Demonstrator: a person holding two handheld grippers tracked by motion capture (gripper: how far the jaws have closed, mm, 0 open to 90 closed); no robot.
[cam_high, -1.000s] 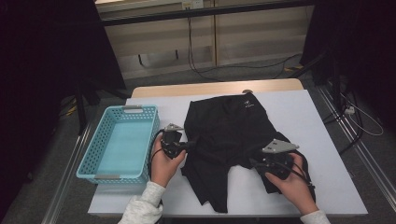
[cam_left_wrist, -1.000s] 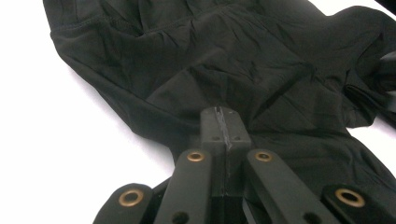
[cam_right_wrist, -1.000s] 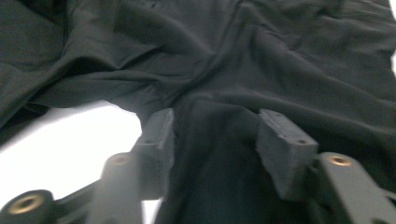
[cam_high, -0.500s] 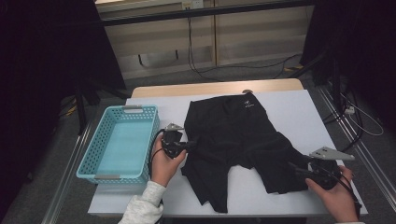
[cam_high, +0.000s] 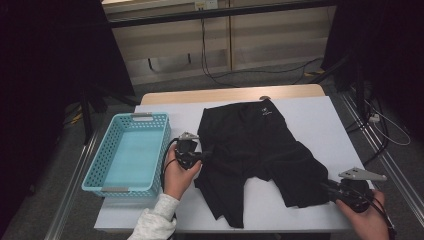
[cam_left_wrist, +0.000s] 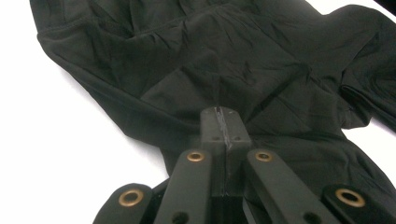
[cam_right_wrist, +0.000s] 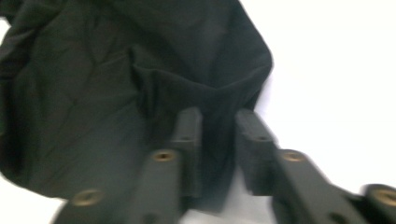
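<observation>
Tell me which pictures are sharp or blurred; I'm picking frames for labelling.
Right gripper view: smeared, fingers and shorts soft. Left gripper view: sharp on the shorts' creases, table glaring white. High view: dim, dark surroundings, basket clear.

No text, number or sign can be read anywhere. The black shorts (cam_high: 260, 150) carry a small pale mark just below the waistband (cam_high: 263, 113), seen from the high view, but it is too small to make out as letters or a brand. A faint tone-on-tone mark shows on the fabric in the left gripper view, also unreadable.
</observation>
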